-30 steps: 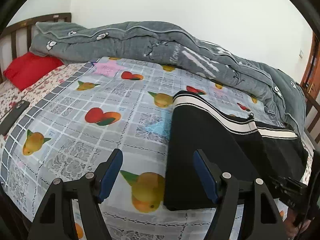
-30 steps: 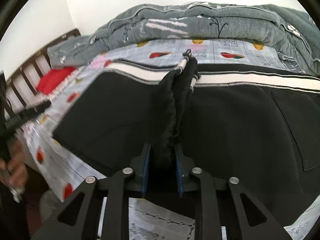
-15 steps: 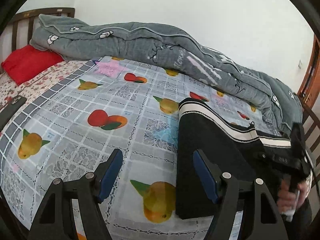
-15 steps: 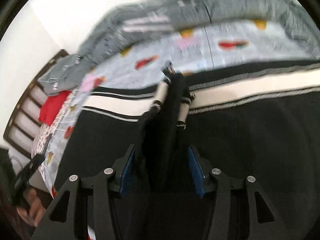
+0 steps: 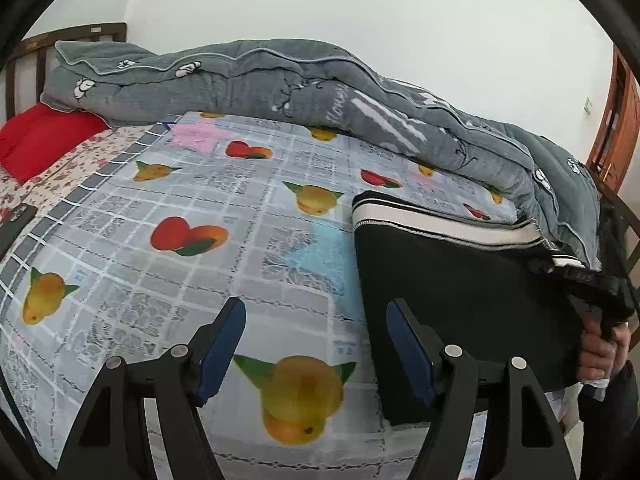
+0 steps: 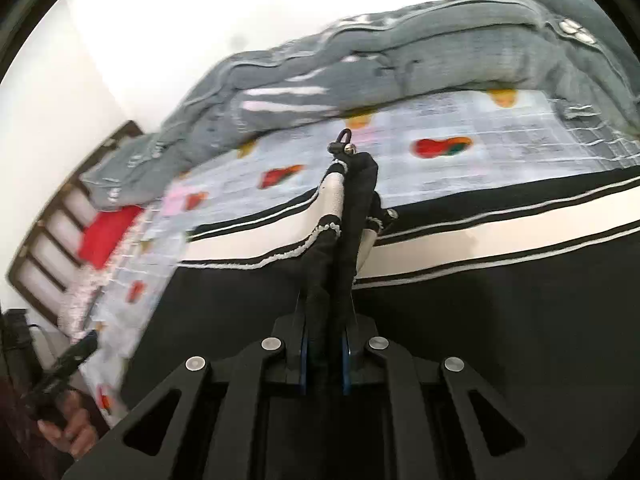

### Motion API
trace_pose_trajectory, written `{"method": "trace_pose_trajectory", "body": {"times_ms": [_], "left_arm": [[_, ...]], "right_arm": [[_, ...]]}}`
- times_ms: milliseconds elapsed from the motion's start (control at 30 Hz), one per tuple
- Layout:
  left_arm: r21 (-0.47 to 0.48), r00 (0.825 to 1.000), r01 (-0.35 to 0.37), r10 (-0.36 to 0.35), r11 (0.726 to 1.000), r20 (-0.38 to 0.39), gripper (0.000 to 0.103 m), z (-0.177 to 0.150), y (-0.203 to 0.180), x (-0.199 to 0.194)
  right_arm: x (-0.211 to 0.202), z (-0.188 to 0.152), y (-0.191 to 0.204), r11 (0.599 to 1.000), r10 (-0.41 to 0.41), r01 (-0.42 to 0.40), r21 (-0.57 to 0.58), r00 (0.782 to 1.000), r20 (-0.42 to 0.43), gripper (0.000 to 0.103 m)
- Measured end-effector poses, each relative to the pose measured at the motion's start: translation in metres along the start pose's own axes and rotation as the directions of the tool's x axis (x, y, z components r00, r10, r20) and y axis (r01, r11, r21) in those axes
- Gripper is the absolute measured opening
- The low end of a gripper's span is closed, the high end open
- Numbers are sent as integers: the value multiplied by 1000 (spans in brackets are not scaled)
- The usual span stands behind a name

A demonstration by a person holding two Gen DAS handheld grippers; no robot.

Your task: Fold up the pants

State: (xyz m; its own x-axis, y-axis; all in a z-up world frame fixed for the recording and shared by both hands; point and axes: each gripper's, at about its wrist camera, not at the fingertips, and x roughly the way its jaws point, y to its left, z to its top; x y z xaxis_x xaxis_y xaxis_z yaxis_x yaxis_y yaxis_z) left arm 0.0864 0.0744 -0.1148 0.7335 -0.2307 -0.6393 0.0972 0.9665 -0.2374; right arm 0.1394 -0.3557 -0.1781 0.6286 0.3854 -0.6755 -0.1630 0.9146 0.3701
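Observation:
Black pants (image 5: 460, 288) with a white-striped waistband (image 5: 440, 228) lie on the right part of the bed. My left gripper (image 5: 316, 308) is open over the fruit-print sheet, its right finger above the pants' left edge, nothing between the pads. My right gripper (image 6: 325, 312) is closing, and its pads press on a raised fold of the pants (image 6: 500, 320) that runs up to the waistband (image 6: 480, 248) and a metal clasp (image 6: 345, 140). The left wrist view shows the right gripper (image 5: 592, 284) in a hand (image 5: 600, 352) at the pants' right edge.
A bunched grey quilt (image 5: 320, 92) lies along the far side of the bed. A red pillow (image 5: 40, 140) sits by the wooden headboard (image 5: 24, 52) at the left. A dark flat object (image 5: 16, 224) lies near the left edge. A wooden door frame (image 5: 616, 120) stands at the right.
The right gripper's jaws widened around the fabric fold, then closed tight on it, while the gripper rolled and shifted right along the pants. The left gripper has hardly moved.

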Motion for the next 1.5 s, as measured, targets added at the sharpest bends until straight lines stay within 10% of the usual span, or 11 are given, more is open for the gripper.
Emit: {"method": "trace_pose_trajectory", "body": {"times_ms": [100, 367, 667, 1067, 1267, 1500], "left_arm": [[-19, 1000, 19, -19, 1000, -14, 71, 0, -8, 5], [55, 998, 40, -38, 998, -41, 71, -8, -38, 7], [111, 981, -7, 28, 994, -194, 72, -40, -62, 41], [102, 989, -32, 46, 994, -142, 71, -27, -63, 24], [71, 994, -29, 36, 997, -100, 71, -4, -66, 20], [6, 987, -41, 41, 999, -157, 70, 9, -64, 46]], "right_arm": [[22, -3, -6, 999, -50, 51, 6, 995, -87, 21], [-57, -43, 10, 987, -109, 117, -106, 991, 77, 31], [-58, -90, -15, 992, -71, 73, -102, 997, 25, 35], [-102, -94, -26, 991, -78, 85, -107, 994, 70, 39], [-161, -85, -96, 945, -326, 325, 34, 930, 168, 51], [-214, -102, -185, 876, -461, 412, 250, 869, 180, 58]]}}
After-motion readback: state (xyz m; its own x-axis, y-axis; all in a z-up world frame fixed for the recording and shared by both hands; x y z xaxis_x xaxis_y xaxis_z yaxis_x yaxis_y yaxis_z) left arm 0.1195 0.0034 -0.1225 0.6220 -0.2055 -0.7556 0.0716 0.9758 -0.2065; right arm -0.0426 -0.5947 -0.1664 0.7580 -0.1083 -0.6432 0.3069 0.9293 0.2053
